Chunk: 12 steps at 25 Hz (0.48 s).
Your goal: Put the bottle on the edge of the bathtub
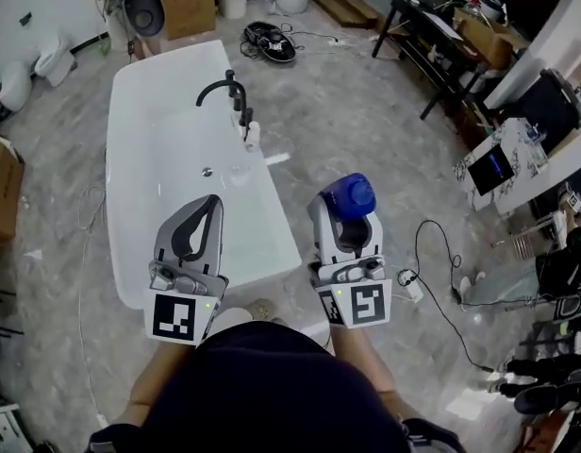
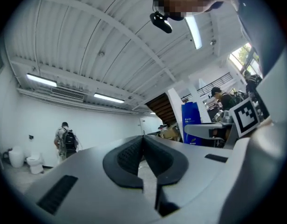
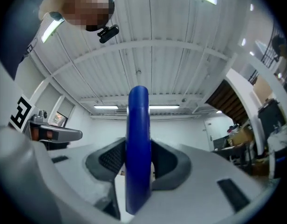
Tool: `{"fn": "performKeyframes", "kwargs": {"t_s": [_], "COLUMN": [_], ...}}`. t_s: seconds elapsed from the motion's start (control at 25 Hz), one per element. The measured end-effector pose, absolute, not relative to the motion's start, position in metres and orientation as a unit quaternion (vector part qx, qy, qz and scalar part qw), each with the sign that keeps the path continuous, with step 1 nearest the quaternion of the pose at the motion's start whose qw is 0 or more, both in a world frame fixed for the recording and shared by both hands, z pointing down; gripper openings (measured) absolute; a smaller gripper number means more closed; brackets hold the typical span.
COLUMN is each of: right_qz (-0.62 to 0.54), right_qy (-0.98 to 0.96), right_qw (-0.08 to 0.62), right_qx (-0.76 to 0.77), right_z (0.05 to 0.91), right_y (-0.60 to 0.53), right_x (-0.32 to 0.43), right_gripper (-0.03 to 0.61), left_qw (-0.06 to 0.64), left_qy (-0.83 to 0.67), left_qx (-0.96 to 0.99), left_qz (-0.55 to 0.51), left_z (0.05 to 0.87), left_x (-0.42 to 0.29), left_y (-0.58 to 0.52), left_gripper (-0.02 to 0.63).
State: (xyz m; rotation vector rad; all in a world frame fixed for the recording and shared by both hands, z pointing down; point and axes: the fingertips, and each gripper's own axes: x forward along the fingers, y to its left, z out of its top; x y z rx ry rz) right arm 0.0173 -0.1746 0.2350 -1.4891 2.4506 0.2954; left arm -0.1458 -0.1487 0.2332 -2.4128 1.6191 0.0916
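Note:
A blue bottle (image 1: 351, 196) stands upright between the jaws of my right gripper (image 1: 345, 217), which is shut on it and held up over the floor, right of the tub's near end. The right gripper view has the blue bottle (image 3: 138, 148) rising tall between the dark pads, toward the ceiling. The white bathtub (image 1: 140, 102) stretches away on the left, with a black faucet (image 1: 224, 91) on its right rim. My left gripper (image 1: 198, 223) hovers over the tub's near end. Its jaws are shut with nothing between them, as the left gripper (image 2: 143, 160) shows in its own view.
A small white bottle (image 1: 252, 138) stands on the tub's right rim by the faucet. Cables (image 1: 441, 272) and a white plug block (image 1: 410, 286) lie on the floor to the right. Black tables (image 1: 432, 45) stand at the far right. A cardboard box (image 1: 3, 192) sits at the left edge.

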Motion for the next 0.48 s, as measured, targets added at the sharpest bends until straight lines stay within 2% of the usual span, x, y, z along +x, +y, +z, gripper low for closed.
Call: {"fn": "performKeyframes", "kwargs": {"t_s": [0.24,0.48], "right_qz": [0.092,0.089], "right_qy": [0.883,0.896], "right_qw": [0.135,0.132], "right_qx": [-0.439,-0.414], "right_z": [0.243,0.240], "right_y": [-0.179,-0.176], "right_x": [-0.062,-0.078], "right_gripper": [0.155,0.155], "left_qw": [0.114,0.116], "left_qy": [0.623,0.644], "left_qx": [-0.774,-0.756], "left_qz": [0.016,0.011], "left_z": [0.240,0.233], "left_x": [-0.220,-0.232], "left_y": [-0.123,-0.115], "left_gripper": [0.002,0.002]}}
